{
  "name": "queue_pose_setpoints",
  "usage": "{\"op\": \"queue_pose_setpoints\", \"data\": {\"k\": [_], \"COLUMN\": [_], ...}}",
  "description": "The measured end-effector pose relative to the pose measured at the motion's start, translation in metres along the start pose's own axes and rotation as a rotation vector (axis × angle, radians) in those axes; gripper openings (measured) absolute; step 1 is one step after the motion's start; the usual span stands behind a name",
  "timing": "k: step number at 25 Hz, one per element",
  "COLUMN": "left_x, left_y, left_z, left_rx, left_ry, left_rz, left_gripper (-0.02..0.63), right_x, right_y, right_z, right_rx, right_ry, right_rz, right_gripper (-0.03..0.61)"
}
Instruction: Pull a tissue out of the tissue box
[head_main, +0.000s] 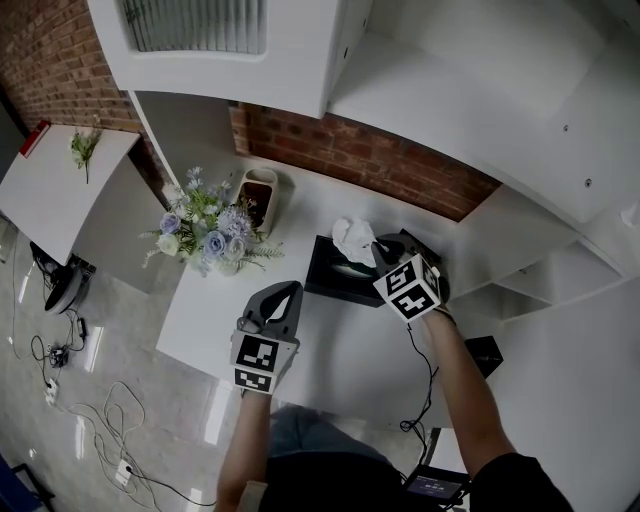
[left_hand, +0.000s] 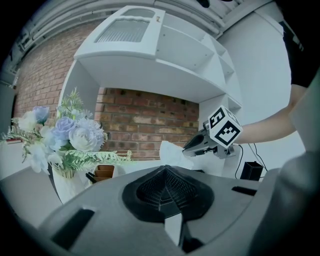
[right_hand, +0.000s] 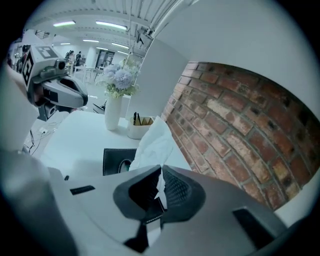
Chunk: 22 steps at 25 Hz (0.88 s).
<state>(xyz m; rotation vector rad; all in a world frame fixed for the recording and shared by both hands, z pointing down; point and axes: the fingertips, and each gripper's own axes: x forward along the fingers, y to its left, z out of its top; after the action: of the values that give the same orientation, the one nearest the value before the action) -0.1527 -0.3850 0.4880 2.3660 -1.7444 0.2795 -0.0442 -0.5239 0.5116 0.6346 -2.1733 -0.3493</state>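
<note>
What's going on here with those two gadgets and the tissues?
A person at a white table holds a two-jaw gripper in each hand. The right gripper is shut on a white tissue that stands up out of the black tissue box; the tissue is not yet free of the box. The left gripper hovers over the table, shut and empty. A vase of flowers stands left of the box.

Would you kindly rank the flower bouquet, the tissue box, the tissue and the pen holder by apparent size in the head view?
1. flower bouquet, clearly the largest.
2. tissue box.
3. pen holder and tissue: they look about alike, so I would not rank one above the other.
</note>
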Motion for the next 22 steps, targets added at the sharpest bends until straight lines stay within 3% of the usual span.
{"op": "queue_pose_setpoints", "data": {"k": [5,13,22], "left_x": [-0.004,-0.013,-0.020], "left_y": [0.001,-0.003,-0.017], "left_z": [0.008,0.037,0.081], "left_rx": [0.006,0.030,0.074], "left_ry": [-0.020,-0.085,-0.173], "left_rz": [0.000,-0.003,-0.030], "left_gripper": [0.009,0.009,0.009], "right_x": [-0.029,-0.098,-0.176], "right_y": [-0.007,-0.031,-0.029], "right_z": [0.020,0.037,0.011], "right_rx": [0.092,0.414,0.693], "right_ry": [-0.096,-0.352,-0.578], "right_rz": [-0.050,-0.183,-0.354], "right_gripper": [0.000,0.000,0.000]}}
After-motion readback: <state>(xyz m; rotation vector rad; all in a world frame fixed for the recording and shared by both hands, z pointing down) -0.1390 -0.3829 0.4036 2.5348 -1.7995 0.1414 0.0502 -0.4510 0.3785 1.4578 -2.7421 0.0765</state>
